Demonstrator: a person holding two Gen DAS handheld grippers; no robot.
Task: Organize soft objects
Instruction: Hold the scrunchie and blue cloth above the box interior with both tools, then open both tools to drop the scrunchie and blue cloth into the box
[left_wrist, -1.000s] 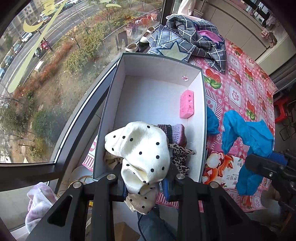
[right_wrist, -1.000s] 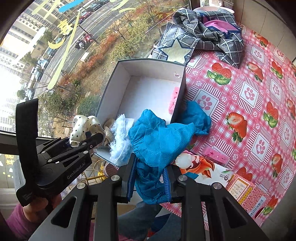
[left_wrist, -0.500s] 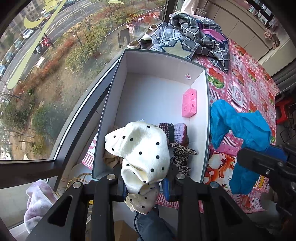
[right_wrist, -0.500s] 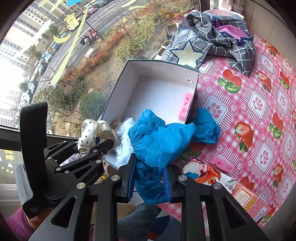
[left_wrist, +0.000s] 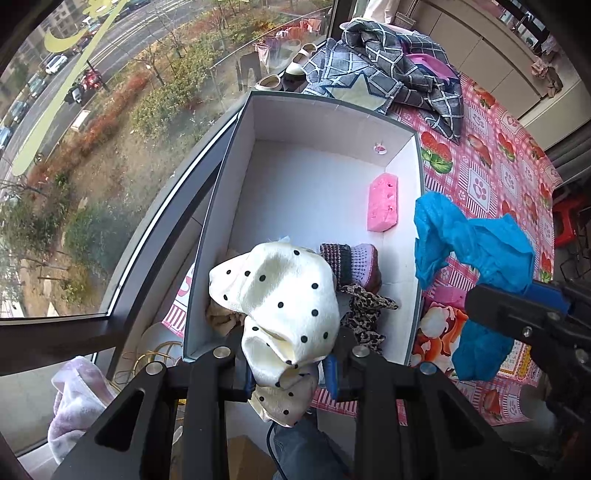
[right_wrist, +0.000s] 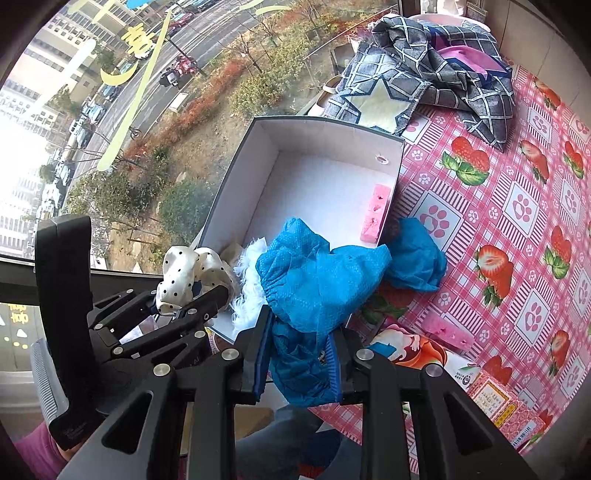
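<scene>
Cloth (left_wrist: 284, 299), cream with black dots, is clenched in the left hand-held gripper (left_wrist: 290, 373) over the near end of the box (left_wrist: 221, 206). Right hand-held gripper (right_wrist: 297, 363) grasps blue fabric (right_wrist: 317, 280) at the box's near right corner, above the bench (right_wrist: 517, 221). Inside, a pink sponge (left_wrist: 383, 208) leans on the right wall.

To your left a large window (left_wrist: 110, 166) with a dark frame (left_wrist: 66, 328) looks down on a street with cars, trees and reddish shrubs in daylight. Yellow decals (right_wrist: 122, 122) stick to the glass. The table in front of you wears a pink checked tablecloth (right_wrist: 517, 221) printed with strawberries and paw prints. Beige cabinets (left_wrist: 491, 62) stand far right.
</scene>
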